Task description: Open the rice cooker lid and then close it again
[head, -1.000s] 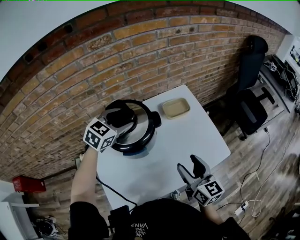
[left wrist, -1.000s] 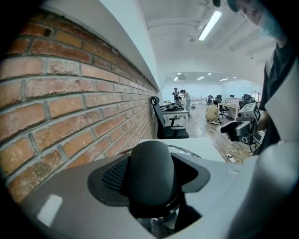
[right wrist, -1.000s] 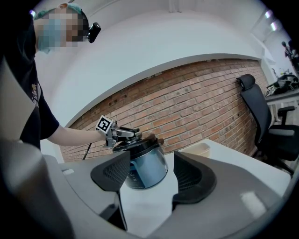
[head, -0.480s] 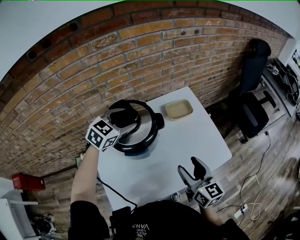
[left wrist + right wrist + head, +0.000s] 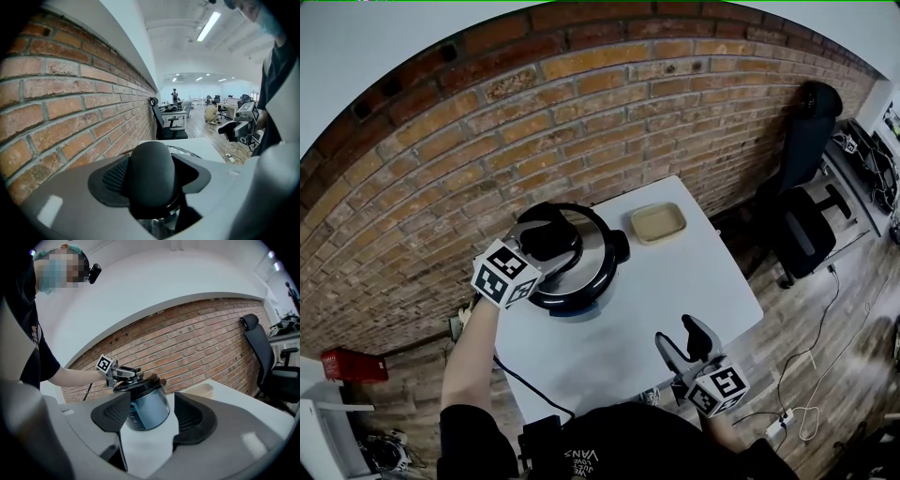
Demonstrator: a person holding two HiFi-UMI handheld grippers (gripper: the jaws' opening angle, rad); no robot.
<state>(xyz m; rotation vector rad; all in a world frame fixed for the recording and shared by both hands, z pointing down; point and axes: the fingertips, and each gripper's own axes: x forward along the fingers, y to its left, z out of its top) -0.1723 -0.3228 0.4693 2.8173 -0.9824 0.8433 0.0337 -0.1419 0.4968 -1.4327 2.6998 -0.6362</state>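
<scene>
Only "VANS" can be read, upside down, on the person's black shirt [image 5: 581,457]

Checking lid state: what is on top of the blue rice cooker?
A black-rimmed steel lid sits closed on it; the left hand-held gripper grips its black rounded handle. Anything inside is covered.

Blue rice cooker [image 5: 146,409], black lid [image 5: 589,266]; white table [image 5: 675,286]; red-brick wall [image 5: 581,122].

The white table [image 5: 675,281] stands with its far edge against the brick wall [image 5: 581,112]. The cooker [image 5: 592,258] sits on the table's far left corner. A shallow beige tray [image 5: 657,222] lies at the far right corner, just apart from the cooker.
</scene>
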